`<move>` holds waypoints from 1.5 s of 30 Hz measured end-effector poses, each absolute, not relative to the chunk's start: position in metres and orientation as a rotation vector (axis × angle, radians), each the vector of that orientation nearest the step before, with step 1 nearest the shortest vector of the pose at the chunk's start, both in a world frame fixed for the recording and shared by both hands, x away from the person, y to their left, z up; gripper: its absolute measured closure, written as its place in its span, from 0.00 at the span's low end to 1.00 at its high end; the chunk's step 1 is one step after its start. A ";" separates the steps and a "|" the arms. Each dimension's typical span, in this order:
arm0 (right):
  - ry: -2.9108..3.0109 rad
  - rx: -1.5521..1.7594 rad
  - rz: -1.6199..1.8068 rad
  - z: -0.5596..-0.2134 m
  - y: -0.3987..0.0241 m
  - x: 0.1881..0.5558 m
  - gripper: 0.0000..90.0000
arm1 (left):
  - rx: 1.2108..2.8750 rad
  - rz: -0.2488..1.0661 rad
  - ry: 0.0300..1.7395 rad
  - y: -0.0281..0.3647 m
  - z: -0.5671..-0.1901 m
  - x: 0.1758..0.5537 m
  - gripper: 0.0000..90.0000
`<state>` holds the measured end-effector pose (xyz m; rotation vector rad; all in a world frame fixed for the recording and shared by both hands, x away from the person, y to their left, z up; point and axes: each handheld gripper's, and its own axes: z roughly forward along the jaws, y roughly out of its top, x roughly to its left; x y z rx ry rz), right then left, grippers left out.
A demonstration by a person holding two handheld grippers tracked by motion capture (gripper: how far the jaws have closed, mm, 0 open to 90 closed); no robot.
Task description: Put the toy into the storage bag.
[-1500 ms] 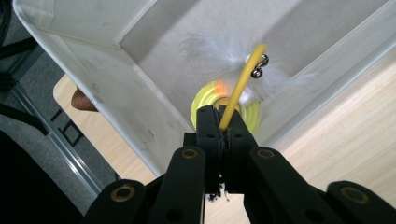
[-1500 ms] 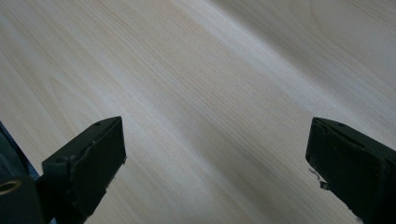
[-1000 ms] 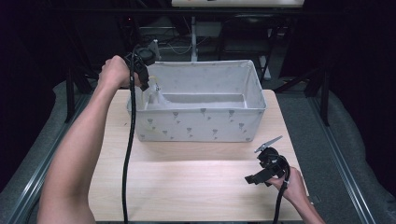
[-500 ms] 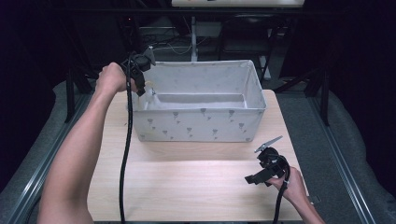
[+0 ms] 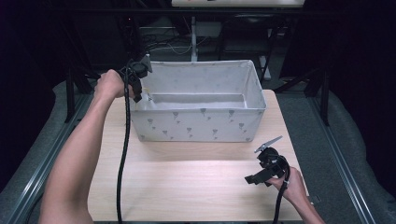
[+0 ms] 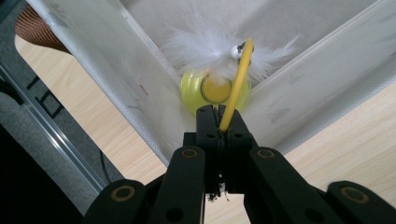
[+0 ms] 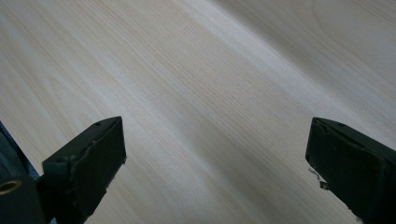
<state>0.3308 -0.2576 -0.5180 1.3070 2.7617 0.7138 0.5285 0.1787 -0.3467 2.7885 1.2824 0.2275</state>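
A cat toy hangs from my left gripper, which is shut on its thin yellow stick. White feathers and a yellow-green round base sit at the stick's far end, in the inner left corner of the white fabric bin. From above, the left gripper points down over the bin's left rim. At the table's front right, my right gripper hovers low over the wood. Its jaws are wide apart, with only bare tabletop between them, and the right gripper is open.
The bin stands across the back half of the light wooden table. Its walls carry small grey triangle prints. Black cables trail from both grippers. Dark floor and metal rails flank the table.
My left hand has come down and slightly toward me, lowering the toy into the bin's left corner. The right gripper has stayed put.
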 end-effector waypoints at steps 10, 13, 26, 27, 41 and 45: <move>2.762 1.309 0.718 -0.518 -0.257 0.331 0.05 | 2.768 0.218 1.305 0.184 -0.348 0.528 0.95; 2.762 1.308 0.718 -0.518 -0.257 0.331 0.05 | 2.714 0.209 1.316 0.188 -0.342 0.527 0.91; 2.772 1.290 0.706 -0.518 -0.258 0.331 0.05 | 2.644 0.271 1.295 0.189 -0.309 0.503 0.48; 2.767 1.302 0.726 -0.518 -0.257 0.331 0.05 | 2.641 0.269 1.290 0.190 -0.308 0.500 0.45; 2.751 1.319 0.737 -0.517 -0.257 0.330 0.05 | 2.590 0.280 1.244 0.209 -0.294 0.455 0.16; 2.761 1.308 0.716 -0.517 -0.257 0.330 0.05 | 2.574 0.290 1.222 0.218 -0.295 0.433 0.10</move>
